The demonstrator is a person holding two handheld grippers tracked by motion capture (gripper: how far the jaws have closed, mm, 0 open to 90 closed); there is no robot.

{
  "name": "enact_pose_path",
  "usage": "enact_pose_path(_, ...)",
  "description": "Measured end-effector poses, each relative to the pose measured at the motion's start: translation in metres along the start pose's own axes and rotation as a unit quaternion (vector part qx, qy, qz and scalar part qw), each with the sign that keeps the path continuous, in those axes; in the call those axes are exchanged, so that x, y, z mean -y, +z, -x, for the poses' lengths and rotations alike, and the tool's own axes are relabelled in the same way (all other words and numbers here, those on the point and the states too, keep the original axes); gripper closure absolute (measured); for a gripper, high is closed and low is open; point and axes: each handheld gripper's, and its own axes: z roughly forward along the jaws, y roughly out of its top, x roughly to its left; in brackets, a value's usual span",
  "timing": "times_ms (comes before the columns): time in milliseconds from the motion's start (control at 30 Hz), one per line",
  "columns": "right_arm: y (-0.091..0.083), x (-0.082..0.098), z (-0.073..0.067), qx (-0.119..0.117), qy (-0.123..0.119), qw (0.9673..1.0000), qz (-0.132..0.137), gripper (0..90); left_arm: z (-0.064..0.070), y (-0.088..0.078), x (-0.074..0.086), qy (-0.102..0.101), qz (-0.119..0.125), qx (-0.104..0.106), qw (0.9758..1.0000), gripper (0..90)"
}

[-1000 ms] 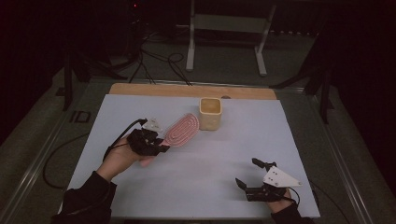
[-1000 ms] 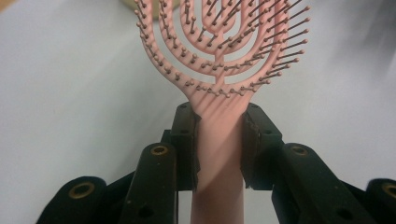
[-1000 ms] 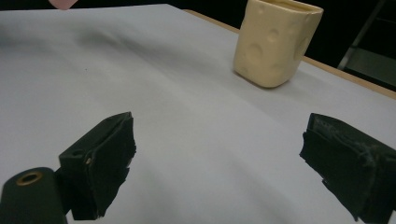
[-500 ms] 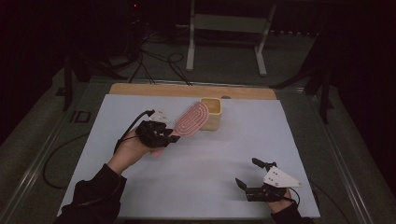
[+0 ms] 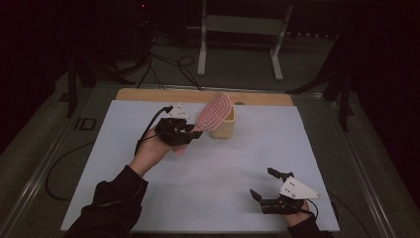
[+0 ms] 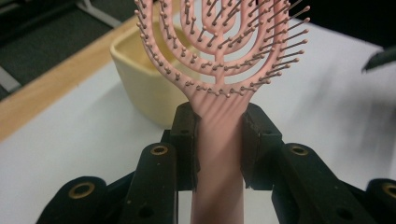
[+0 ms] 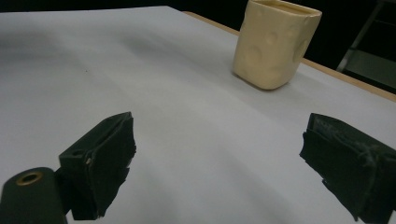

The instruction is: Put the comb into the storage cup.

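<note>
Your left gripper point(image 5: 190, 133) has the pink hairbrush point(image 5: 214, 110) clamped by the neck, where handle meets head; in the left gripper view both pads point(image 6: 186, 140) press flat on the handle point(image 6: 218, 158) and the bristled head point(image 6: 219, 44) fans out above the jaws. The brush is off the table, long axis running from your left hand up and away to the right, head tilted over the near rim of the cream cup point(image 5: 224, 126). The handle end points back toward your palm, so the head would lead if the brush is to go into the cup. As it stands the head looks wider than an easy drop; I'd judge the handle the better end to go in, which calls for a turn first.

The white table mat point(image 5: 124, 163) is bare around the cup.

Your right gripper point(image 5: 272, 191) sits low near the front right corner, well apart from the cup, jaws spread wide with nothing between them. The left hand is much nearer.

No brand, label or writing readable on the brush, cup or mat.
</note>
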Motion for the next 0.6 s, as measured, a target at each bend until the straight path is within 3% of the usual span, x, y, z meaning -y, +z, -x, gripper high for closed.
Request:
enact_pose_path(200, 0.0, 0.0, 0.0, 0.0, 0.0, 1.0, 0.0, 9.3, 0.0, 0.008, -0.019, 0.006, 0.024, 0.0, 0.9997, 70.0)
enact_pose_path(433, 0.0, 0.0, 0.0, 0.002, 0.003, 1.0, 0.001, 9.3, -0.004, 0.018, -0.038, -0.014, 0.048, 0.003, 0.9988, 70.0)
enact_pose_path(600, -0.001, 0.0, 0.0, 0.001, 0.002, 1.0, 0.001, 9.3, -0.006, 0.026, -0.05, -0.014, 0.066, 0.005, 0.9977, 69.9)
